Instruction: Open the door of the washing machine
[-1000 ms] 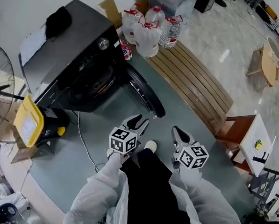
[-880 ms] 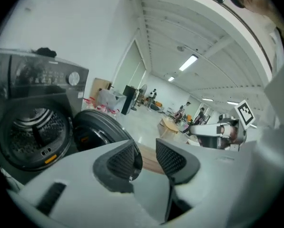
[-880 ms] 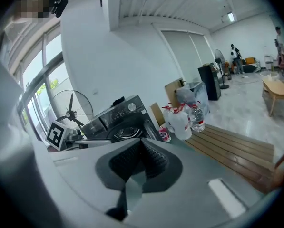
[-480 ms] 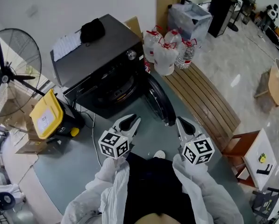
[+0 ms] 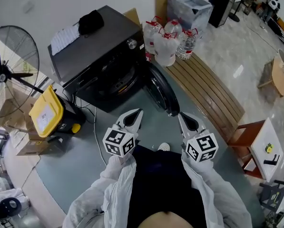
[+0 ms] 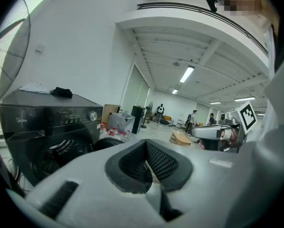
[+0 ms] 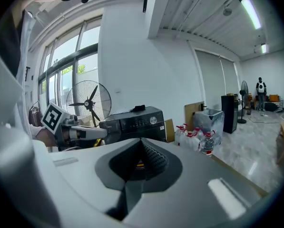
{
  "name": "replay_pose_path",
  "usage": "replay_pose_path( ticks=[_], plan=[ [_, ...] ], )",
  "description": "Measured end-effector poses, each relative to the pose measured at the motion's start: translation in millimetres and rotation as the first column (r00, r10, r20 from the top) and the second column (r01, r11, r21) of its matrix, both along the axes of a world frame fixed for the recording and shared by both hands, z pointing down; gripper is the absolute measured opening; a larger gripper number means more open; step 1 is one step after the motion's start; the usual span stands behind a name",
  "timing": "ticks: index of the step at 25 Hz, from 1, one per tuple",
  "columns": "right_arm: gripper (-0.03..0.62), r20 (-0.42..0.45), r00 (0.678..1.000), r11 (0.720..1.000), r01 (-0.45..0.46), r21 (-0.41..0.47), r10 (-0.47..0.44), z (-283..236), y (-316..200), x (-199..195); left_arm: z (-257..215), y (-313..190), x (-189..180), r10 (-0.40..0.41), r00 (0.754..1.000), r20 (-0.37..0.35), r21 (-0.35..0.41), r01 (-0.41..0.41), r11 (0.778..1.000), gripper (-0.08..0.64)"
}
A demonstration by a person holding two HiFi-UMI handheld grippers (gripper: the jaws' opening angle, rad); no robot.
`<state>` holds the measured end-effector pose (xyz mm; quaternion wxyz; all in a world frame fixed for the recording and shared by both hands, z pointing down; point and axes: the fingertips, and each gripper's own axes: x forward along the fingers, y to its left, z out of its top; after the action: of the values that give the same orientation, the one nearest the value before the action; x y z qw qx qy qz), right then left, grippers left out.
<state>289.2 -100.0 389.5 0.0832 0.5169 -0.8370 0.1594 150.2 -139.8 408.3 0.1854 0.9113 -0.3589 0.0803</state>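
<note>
On the grey floor (image 5: pixel 80 160), the washing machine (image 5: pixel 96 46) stands at eleven o'clock, its door (image 5: pixel 161 95) open at twelve. The left gripper (image 5: pixel 136 113) and right gripper (image 5: pixel 181 116) point forward side by side, jaws together and empty.

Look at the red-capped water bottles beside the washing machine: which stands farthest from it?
The clear bottle at the group's right edge in the head view, by the slatted wooden bench; the other bottles stand nearer the washing machine.

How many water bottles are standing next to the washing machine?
4 water bottles, bunched on the floor beside the washing machine: one against its corner, one behind, one in front, one nearest the wooden bench. More may hide behind them.
</note>
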Motion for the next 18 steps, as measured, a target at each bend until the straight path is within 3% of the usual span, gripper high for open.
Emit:
replay_pose_path(
  ticks=[7, 18],
  plan=[
    [0.011, 0.011, 1.000, 1.000, -0.020, -0.023, 0.020, 9.6, 14.2, 11.3, 5.7, 12.0, 8.6, 0.009, 1.000, 0.023, 0.000, -0.009, 1.000, -0.003],
    [0.011, 0.015, 1.000, 1.000, 0.022, -0.016, -0.022, 8.6, 10.5, 7.9, 5.2, 18.9, 10.5, -0.025, 0.999, 0.029, 0.015, 0.025, 1.000, -0.003]
  ],
)
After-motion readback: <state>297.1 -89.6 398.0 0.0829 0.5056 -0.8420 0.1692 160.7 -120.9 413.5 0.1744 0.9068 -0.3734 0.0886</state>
